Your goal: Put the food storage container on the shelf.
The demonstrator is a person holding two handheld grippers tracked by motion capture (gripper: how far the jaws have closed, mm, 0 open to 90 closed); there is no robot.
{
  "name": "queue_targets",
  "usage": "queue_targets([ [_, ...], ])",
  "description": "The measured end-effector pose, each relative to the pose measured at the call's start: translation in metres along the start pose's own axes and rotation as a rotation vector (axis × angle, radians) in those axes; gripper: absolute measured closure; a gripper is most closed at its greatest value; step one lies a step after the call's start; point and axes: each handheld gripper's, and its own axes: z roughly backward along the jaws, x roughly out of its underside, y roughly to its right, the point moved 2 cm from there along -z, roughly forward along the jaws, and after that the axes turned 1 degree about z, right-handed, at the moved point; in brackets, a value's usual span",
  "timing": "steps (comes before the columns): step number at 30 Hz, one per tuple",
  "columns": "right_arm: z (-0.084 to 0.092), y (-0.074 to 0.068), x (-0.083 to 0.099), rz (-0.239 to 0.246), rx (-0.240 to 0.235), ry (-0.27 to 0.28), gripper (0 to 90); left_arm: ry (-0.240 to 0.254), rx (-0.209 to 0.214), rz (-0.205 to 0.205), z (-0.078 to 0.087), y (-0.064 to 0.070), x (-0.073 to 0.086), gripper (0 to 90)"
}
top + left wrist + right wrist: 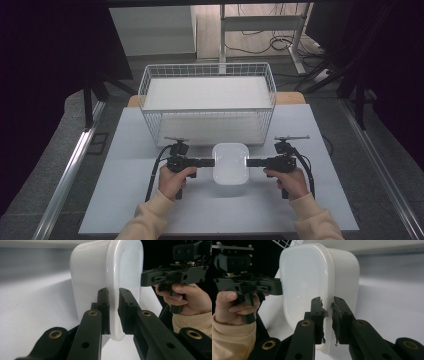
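Hands hold two grippers at the middle of the white table (125, 200), just in front of a wire basket (207, 102) at its far edge. The left gripper (211, 162) pinches the left rim of a white plastic container (230, 163); the right gripper (250, 162) pinches the opposite rim. Both grasp only thin lip, so an uneven lift could likely tilt the container or let the rim slip free.
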Motion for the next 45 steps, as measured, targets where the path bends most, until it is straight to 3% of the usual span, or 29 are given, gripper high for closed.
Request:
queue_targets([
  [7, 0.010, -0.015, -0.003, 0.065, -0.009, 0.041, 80.5, 0.045, -0.005, -0.049, 0.010, 0.011, -0.003, 79.7],
  [19, 0.022, -0.036, -0.008, 0.167, -0.001, 0.083, 80.6, 0.078, -0.001, -0.107, 0.023, 0.025, -0.006, 79.7],
  [45, 0.035, -0.063, -0.017, 0.273, -0.019, 0.138, 80.8, 0.130, 0.014, -0.183, 0.048, 0.044, -0.016, 79.8],
])
